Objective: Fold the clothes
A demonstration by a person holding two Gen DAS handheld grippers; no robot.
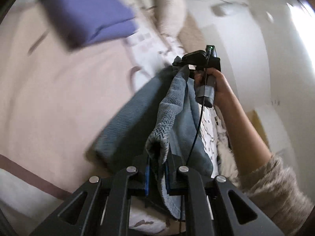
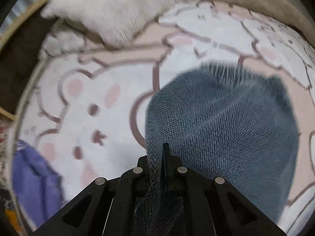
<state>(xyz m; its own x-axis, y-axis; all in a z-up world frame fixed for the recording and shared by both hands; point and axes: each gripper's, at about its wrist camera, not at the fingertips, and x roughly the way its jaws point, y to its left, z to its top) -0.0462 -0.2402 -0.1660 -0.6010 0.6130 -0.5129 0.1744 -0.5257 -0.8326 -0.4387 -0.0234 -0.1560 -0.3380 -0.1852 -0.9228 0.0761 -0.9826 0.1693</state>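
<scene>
Now you hold both the left gripper (image 1: 157, 174) and right gripper (image 2: 160, 169) clamped on the blue-grey knit garment (image 1: 137, 122), lifted above the bear-print bedspread (image 2: 88, 102) near its middle, so it hangs ready for folding.

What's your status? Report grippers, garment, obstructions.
Left gripper shut on blue-grey knit garment; right gripper shut on it too. Garment hanging between them over bedspread. Purple cloth lies off to the side.
</scene>
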